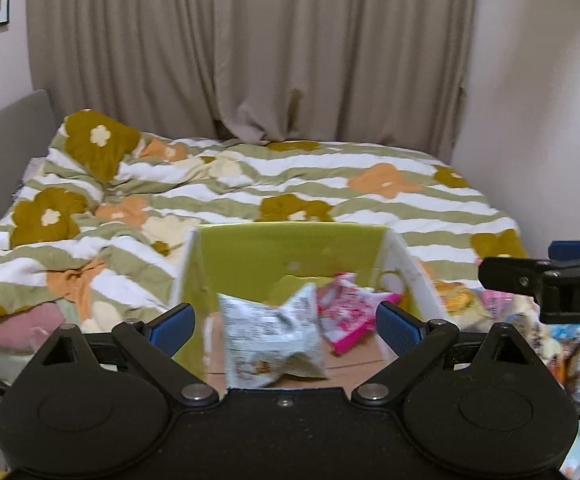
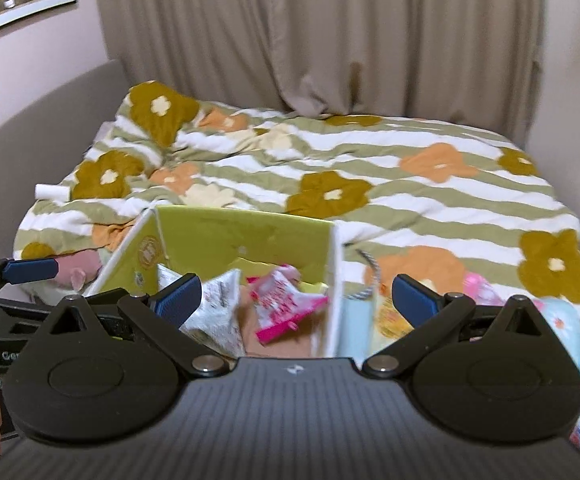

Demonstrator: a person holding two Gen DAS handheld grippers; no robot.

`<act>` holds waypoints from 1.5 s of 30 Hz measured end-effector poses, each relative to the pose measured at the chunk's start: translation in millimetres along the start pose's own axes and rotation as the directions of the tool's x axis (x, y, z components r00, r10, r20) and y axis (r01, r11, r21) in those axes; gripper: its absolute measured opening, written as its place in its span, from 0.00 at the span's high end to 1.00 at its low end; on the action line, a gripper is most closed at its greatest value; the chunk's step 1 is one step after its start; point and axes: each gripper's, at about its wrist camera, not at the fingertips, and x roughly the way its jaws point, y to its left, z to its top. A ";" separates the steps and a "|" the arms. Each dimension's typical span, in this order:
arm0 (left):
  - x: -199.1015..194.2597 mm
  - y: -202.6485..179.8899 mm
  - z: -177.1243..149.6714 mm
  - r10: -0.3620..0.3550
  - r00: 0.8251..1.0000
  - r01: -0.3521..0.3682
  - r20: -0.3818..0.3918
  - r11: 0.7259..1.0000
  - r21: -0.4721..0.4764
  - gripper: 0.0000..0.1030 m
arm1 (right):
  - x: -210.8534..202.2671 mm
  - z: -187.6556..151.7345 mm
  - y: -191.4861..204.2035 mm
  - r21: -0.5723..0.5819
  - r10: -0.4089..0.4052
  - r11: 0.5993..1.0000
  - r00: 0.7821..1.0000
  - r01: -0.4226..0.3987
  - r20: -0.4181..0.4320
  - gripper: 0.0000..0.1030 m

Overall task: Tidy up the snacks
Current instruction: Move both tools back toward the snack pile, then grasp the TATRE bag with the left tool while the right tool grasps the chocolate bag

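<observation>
The left hand-held gripper [image 1: 286,326] hangs with jaws apart and empty; just ahead a white snack packet [image 1: 270,344] lies blurred inside the green box [image 1: 286,240], beside a pink packet [image 1: 346,312]. The right hand-held gripper [image 2: 296,300] is likewise spread. A drop-in looks done; next, fetch from the loose snacks [image 1: 570,344] off to the right.

Soft dim indoor light, fisheye-bent edges, snack packets motion-blurred.

The grey snack packet [image 1: 270,344] is motion-blurred, print unreadable; loose snacks [image 1: 578,352] perhaps continue past the frame edge.
</observation>
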 end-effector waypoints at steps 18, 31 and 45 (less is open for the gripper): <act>-23.7 -165.3 -54.4 -0.100 0.995 0.100 -0.007 0.994 0.035 0.04 | -98.8 -95.2 -173.7 0.085 -0.118 0.989 0.993 0.119 -0.012 0.00; 31.5 -278.2 -106.4 -0.149 0.986 0.168 -0.078 0.888 0.428 0.04 | -80.8 -140.4 -269.3 0.064 -0.012 0.998 0.993 0.020 -0.116 0.00; 105.6 -326.1 -141.7 -0.150 0.952 0.289 -0.265 0.716 0.635 0.08 | -19.1 -168.7 -291.6 0.085 0.068 0.995 0.966 -0.048 -0.249 0.00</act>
